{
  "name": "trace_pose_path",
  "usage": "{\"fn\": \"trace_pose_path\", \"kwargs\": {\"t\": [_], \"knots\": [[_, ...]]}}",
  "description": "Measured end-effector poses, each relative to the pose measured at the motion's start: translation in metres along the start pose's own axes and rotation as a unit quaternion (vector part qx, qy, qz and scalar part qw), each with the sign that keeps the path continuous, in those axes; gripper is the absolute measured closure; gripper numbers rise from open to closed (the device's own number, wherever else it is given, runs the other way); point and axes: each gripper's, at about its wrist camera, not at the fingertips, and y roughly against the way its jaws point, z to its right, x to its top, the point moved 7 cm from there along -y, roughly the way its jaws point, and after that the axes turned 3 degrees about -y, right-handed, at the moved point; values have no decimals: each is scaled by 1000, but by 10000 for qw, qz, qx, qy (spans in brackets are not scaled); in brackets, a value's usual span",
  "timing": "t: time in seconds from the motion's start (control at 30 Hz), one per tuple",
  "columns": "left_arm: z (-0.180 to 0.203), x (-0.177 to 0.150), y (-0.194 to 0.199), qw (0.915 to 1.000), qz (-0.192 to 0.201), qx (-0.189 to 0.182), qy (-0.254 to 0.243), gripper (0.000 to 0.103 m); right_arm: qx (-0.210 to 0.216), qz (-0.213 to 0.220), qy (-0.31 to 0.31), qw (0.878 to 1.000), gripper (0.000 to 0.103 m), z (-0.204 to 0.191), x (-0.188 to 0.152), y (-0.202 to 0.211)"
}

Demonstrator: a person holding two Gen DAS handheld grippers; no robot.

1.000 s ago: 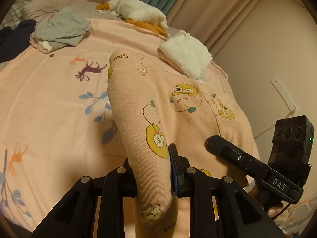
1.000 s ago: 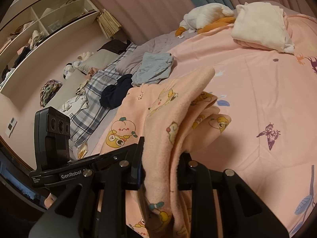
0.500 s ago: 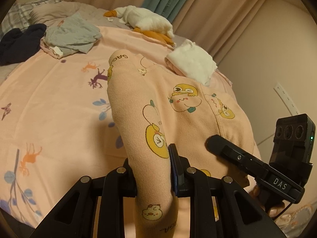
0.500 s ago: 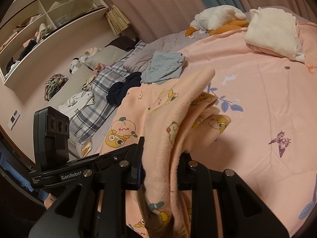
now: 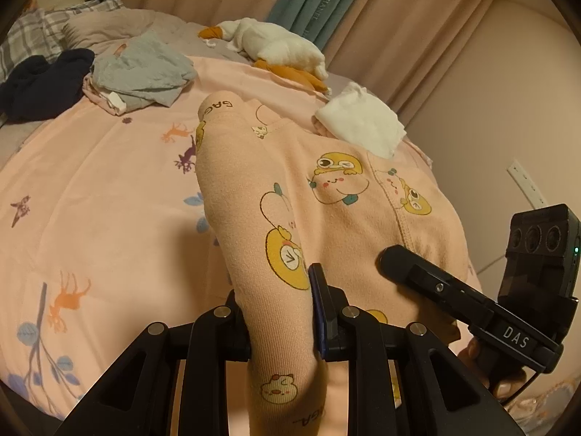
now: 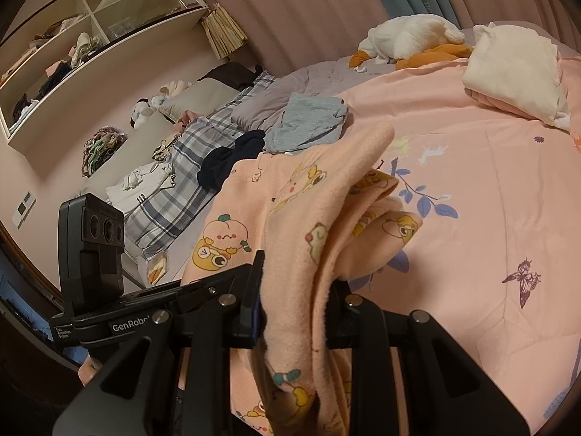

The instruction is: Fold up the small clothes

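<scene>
Fingertips hidden, each hand-held gripper (image 5: 281, 312) (image 6: 294, 312) clamped on peach garment (image 5: 326, 196).

The peach garment (image 5: 276, 218) is soft knit cloth, finely ribbed and matt on its printed outer face and fuzzy, fleece-like on the inside (image 6: 308, 218). Beneath the garment, the pink bedsheet (image 5: 90, 189) is smooth, matt woven cloth. The left gripper (image 5: 281, 312) looks like matt black plastic with small shiny metal screw heads. Beyond the garment, the white plush toy (image 5: 276, 45) is fluffy, and the folded white cloth (image 5: 359, 123) looks soft and slightly napped.
</scene>
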Motion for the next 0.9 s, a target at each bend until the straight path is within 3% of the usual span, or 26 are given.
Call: {"fn": "trace_pose_path", "kwargs": {"t": [0.9], "knots": [[-15,18,-9,9997,65,223,33,81,-11,-40,132,9999,78,-14,9,-26]]}}
